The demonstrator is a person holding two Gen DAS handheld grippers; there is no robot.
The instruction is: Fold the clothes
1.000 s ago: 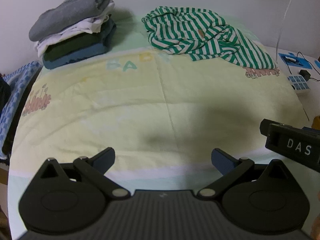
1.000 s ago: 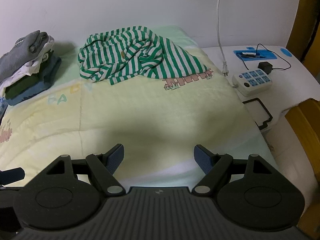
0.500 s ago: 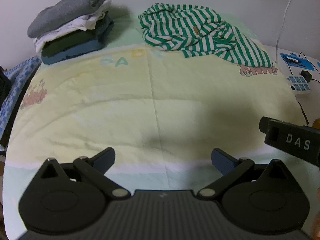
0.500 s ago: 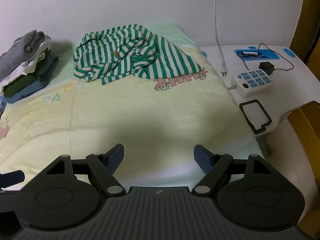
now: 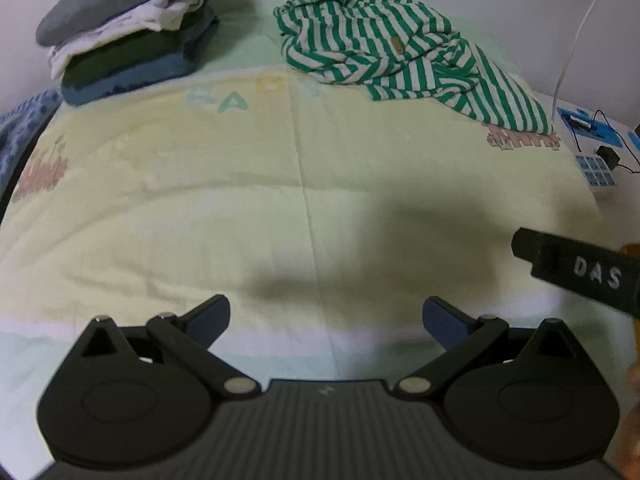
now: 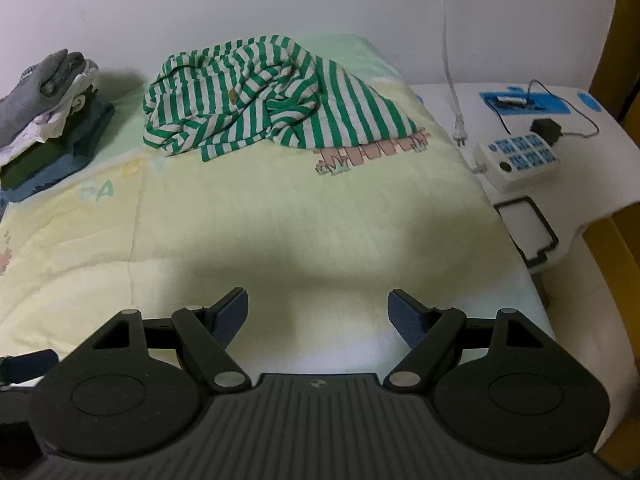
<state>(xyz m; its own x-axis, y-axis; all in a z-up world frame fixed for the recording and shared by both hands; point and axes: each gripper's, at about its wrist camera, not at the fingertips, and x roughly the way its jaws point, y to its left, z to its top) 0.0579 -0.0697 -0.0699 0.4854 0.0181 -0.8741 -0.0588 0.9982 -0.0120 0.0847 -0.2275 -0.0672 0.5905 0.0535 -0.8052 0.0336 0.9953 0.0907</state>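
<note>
Left gripper [image 5: 326, 320] open, holding nothing, low over the near blanket [image 5: 240, 208]; right gripper [image 6: 318, 312] likewise spread and empty. Both nearer the far end than half a second ago: shirt and pile larger in each view. At 3 o'clock of the left view, a black bar lettered "DAS" [image 5: 584, 276], cut off by the frame edge. Further out, blanket print "BABY" blurred, barely legible. At 1 o'clock in the left view, striped shirt [image 5: 400, 52] crumpled in a heap, unfolded, one corner draped toward the blanket's right edge; same shirt [image 6: 272, 96] at 12 o'clock in the right view. At 11 o'clock, folded pile [image 5: 128, 28], grey on top, white, dark green, blue beneath; top cut off. At 2 o'clock in the right view, power strip [image 6: 520, 156] on white table [image 6: 580, 192], adapter plugged in.
</note>
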